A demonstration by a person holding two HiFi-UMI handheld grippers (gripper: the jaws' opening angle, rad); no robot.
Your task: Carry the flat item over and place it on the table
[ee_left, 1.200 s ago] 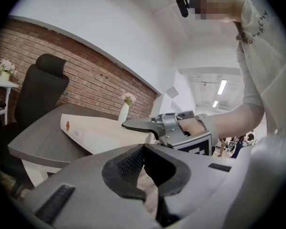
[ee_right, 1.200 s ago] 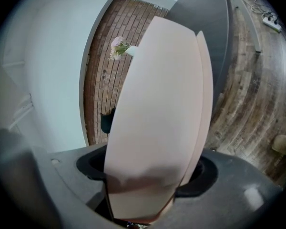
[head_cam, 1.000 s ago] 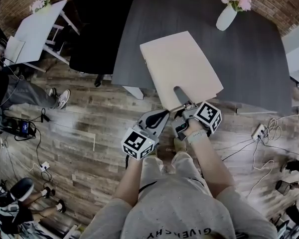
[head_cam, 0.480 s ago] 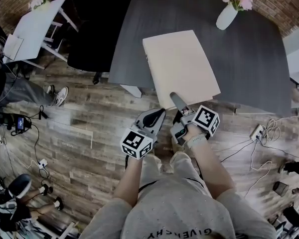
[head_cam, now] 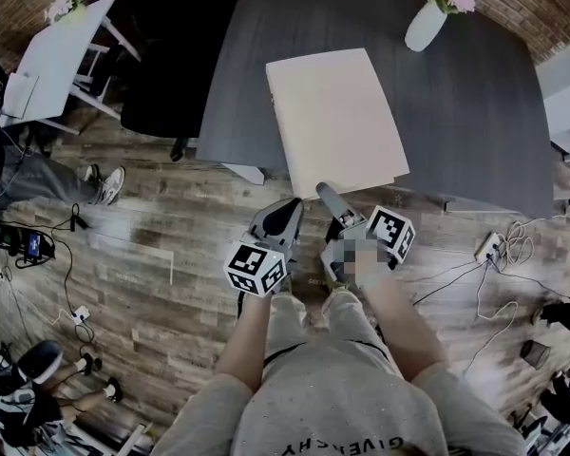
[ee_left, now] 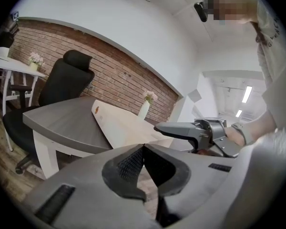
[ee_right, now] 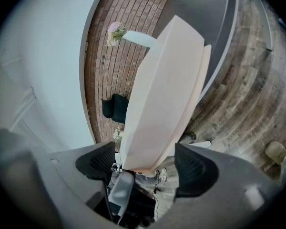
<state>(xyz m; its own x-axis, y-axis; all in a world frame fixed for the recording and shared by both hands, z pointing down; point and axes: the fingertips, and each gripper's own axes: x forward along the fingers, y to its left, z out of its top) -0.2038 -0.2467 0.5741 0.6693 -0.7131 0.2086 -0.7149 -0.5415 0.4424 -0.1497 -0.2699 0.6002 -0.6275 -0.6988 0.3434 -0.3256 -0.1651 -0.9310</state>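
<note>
Pale flat board [head_cam: 334,117] on table [head_cam: 475,93]; right gripper [ee_right: 148,163] fingers apart; left gripper [ee_left: 143,149] fingers together

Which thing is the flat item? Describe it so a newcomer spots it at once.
Find the big dark grey table, not the white one, with a white vase of pink flowers at its far right. The board lies flat on the table's near side, its near end just past the edge. It alone there is pale beige, thin and rectangular.
</note>
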